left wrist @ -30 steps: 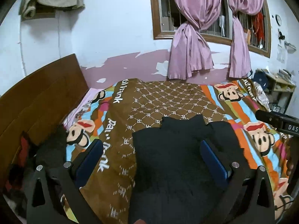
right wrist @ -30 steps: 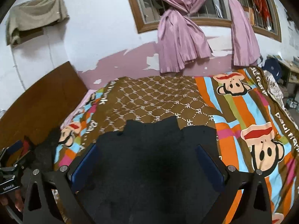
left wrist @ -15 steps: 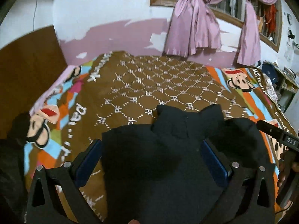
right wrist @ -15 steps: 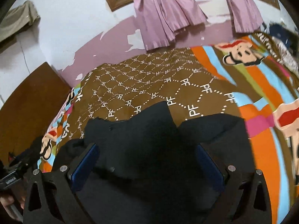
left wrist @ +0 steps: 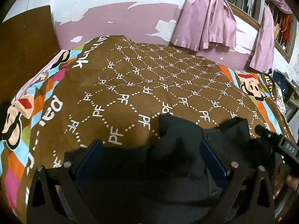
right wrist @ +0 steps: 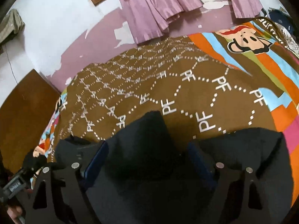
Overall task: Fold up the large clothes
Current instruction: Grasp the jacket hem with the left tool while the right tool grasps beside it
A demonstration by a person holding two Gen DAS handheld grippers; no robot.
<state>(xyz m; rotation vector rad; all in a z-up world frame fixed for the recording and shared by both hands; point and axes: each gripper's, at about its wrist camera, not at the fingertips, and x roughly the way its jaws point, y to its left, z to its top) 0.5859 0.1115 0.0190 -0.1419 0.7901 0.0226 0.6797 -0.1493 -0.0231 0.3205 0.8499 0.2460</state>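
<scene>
Black garment (left wrist: 173, 160) on bedspread (left wrist: 130, 85), between both wide-open tools; right tool (right wrist: 147, 158) just narrowing.

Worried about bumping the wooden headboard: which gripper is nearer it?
Left. The left gripper sits between the headboard and the right gripper, whose jaws have just been closing with the black garment between them.

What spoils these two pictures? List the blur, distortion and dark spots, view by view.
Left wrist view: sharp, but fisheye bends the bed cover and window frame; the black garment shows almost no detail. Right wrist view: the cover's far pattern and curtain are motion-smeared; the garment is near featureless; corners are vignetted black.
</scene>
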